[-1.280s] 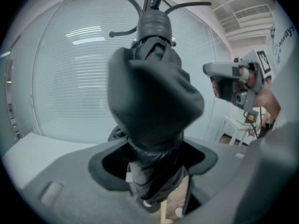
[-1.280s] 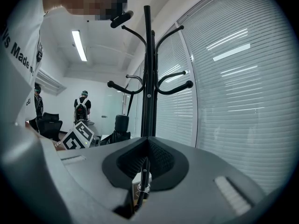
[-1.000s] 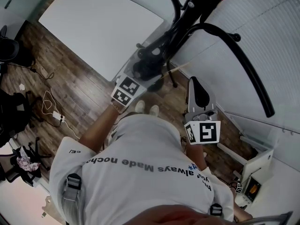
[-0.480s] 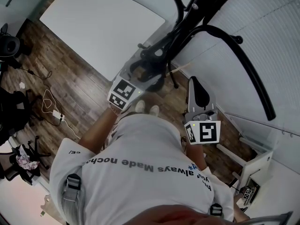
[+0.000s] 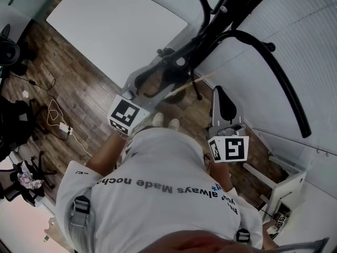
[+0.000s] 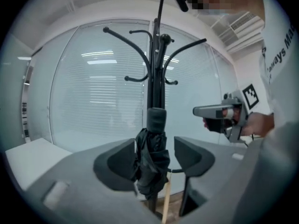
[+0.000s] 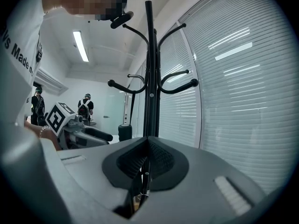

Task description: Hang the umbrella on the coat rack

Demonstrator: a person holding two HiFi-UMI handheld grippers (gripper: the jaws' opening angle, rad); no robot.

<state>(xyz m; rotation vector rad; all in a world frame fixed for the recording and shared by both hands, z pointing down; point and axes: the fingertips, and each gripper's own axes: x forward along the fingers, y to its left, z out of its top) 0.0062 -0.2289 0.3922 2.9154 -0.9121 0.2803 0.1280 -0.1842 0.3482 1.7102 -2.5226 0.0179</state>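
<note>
The black coat rack point(image 5: 227, 13) stands before the blinds, with curved hooks up its pole point(image 6: 156, 69) point(image 7: 149, 78). A folded black umbrella point(image 6: 152, 157) point(image 5: 169, 79) hangs upright beside the pole, handle up; what bears it I cannot tell. My left gripper point(image 6: 154, 148) point(image 5: 158, 73) has its jaws closing. The umbrella shows between them, at the left pad's edge, with a clear gap to the right pad. My right gripper point(image 7: 148, 141) point(image 5: 220, 94) is shut on nothing and points at the rack from the right.
A white table point(image 5: 116, 30) stands at the far left on the wooden floor. Cables point(image 5: 55, 117) and a chair lie at the left. A pale wooden stick point(image 5: 196, 82) leans by the rack's foot. White equipment point(image 5: 287, 194) sits at the right. Two people point(image 7: 86, 107) stand far off.
In the head view the left gripper has drawn back towards the person, down and left. The umbrella has stayed by the rack's pole. The right gripper has not moved.
</note>
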